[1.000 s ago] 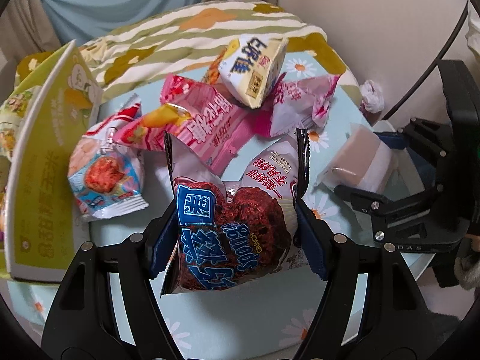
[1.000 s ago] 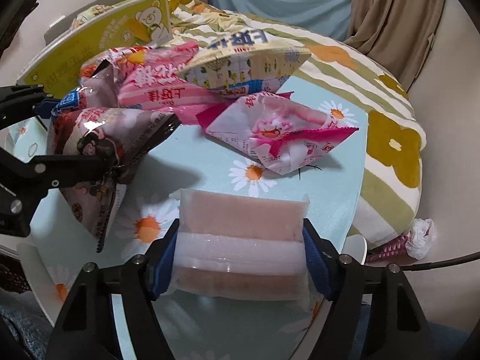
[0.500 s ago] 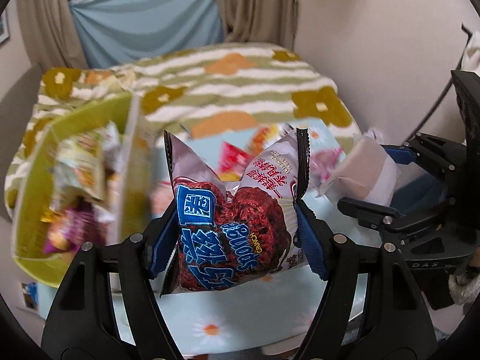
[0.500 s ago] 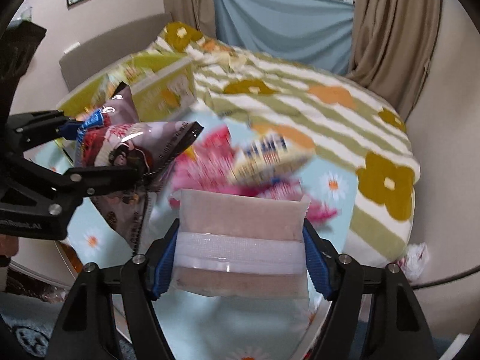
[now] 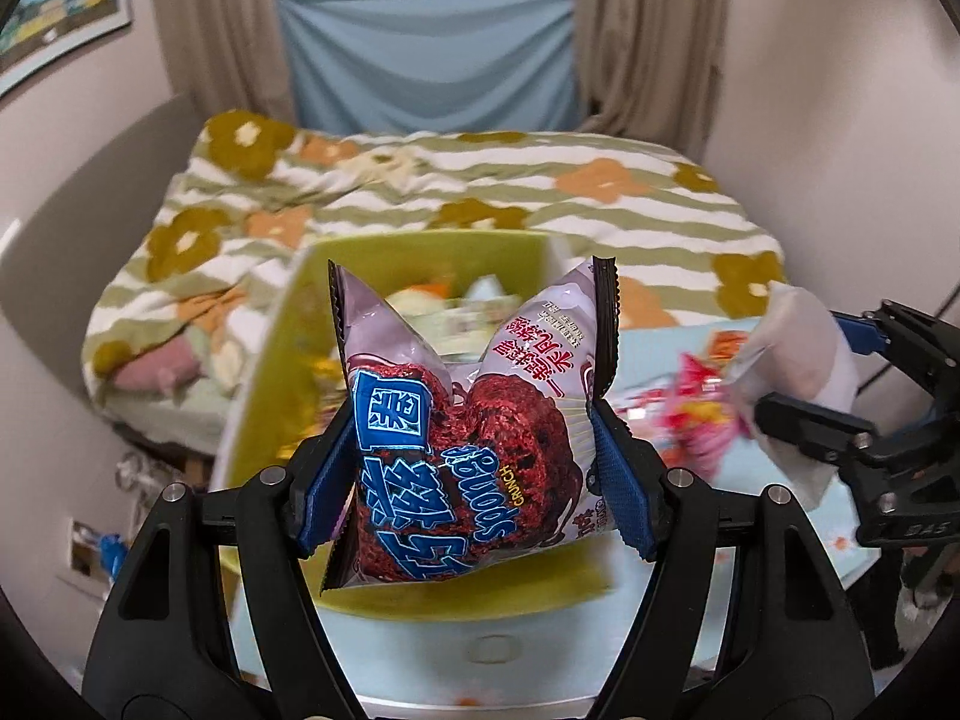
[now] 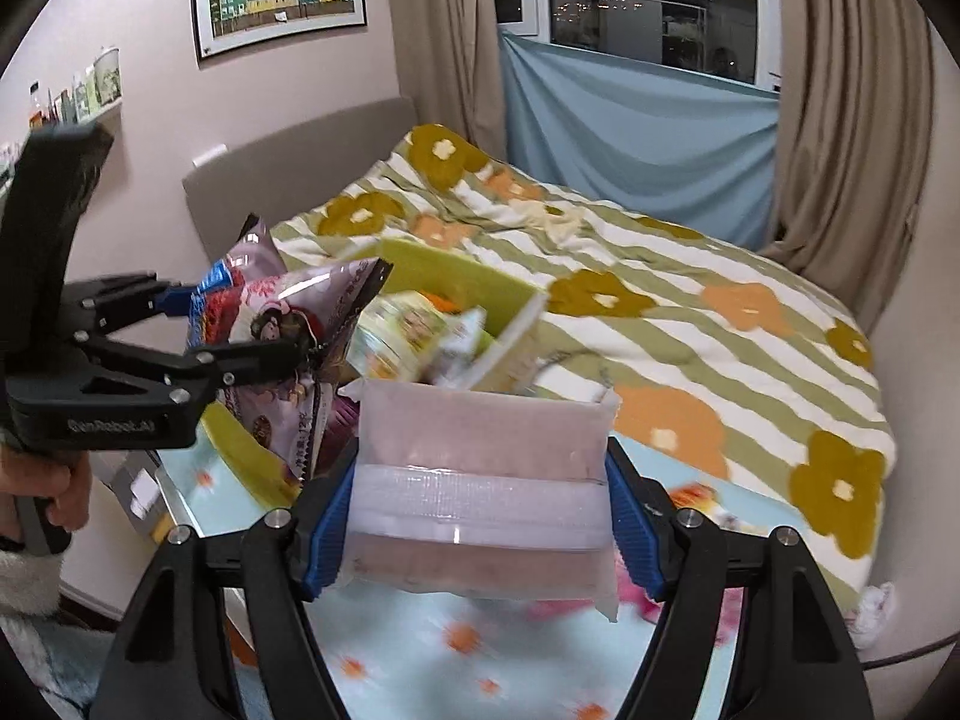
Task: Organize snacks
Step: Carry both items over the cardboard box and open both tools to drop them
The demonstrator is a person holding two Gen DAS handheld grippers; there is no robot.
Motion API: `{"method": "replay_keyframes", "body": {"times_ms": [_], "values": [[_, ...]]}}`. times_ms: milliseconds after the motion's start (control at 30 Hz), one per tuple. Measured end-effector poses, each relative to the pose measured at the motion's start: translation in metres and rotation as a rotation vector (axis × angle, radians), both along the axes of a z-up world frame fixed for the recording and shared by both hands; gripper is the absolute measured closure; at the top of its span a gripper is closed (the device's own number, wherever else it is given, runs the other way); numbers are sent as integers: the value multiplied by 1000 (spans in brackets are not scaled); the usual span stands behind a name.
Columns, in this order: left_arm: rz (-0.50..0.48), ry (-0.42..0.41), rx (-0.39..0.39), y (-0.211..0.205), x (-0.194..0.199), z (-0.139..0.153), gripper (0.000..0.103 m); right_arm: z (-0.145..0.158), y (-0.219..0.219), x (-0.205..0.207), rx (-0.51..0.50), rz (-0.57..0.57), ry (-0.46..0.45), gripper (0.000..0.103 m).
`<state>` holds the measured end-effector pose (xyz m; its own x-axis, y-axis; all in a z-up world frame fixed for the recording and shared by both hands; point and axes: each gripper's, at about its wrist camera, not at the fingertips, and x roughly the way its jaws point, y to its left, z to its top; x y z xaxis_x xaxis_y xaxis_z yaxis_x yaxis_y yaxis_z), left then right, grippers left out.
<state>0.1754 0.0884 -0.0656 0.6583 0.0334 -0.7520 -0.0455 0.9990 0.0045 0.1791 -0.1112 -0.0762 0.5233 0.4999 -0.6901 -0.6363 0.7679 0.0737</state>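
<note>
The left gripper [image 5: 474, 450] clamps the puffed bag [image 5: 468, 456] directly above the green box [image 5: 270, 372]. The right gripper [image 6: 480, 498] clamps the clear pack [image 6: 480, 480] just beside the box. Risk: the squeezed bag could burst; either item, released early, could miss the box.

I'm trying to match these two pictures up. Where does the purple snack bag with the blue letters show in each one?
Left wrist view: the purple snack bag fills the lower centre, pinched in the left gripper.
Right wrist view: it sits at middle left, held from the side.
Shared landmark: the yellow-green box behind it, also visible in the right view.
</note>
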Motion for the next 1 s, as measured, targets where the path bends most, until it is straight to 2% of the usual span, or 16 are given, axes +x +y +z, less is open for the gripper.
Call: {"method": "replay_keyframes", "body": {"times_ms": [167, 300, 333, 400, 467, 600, 800, 900, 1000], "values": [[38, 69, -35, 61, 11, -31, 31, -10, 55, 12, 28, -12, 60, 33], [6, 126, -67, 82, 22, -56, 29, -20, 89, 17, 26, -35, 102, 33], [-12, 133, -70, 86, 24, -61, 26, -24, 97, 18, 22, -44, 111, 33], [-45, 141, -68, 86, 27, -68, 1, -29, 105, 21, 12, -65, 125, 33], [-69, 128, -52, 89, 26, -72, 0, -35, 111, 23, 3, -92, 142, 34], [-101, 126, -72, 94, 23, -73, 0, -48, 114, 25, -10, -155, 186, 34], [-92, 106, -88, 97, 13, -65, 0, -45, 114, 23, -15, -192, 213, 33], [-83, 102, -68, 94, 6, -61, 0, -41, 118, 23, -5, -178, 219, 33], [-79, 111, -9, 93, 3, -63, 0, -39, 128, 25, 9, -149, 229, 33]]}}
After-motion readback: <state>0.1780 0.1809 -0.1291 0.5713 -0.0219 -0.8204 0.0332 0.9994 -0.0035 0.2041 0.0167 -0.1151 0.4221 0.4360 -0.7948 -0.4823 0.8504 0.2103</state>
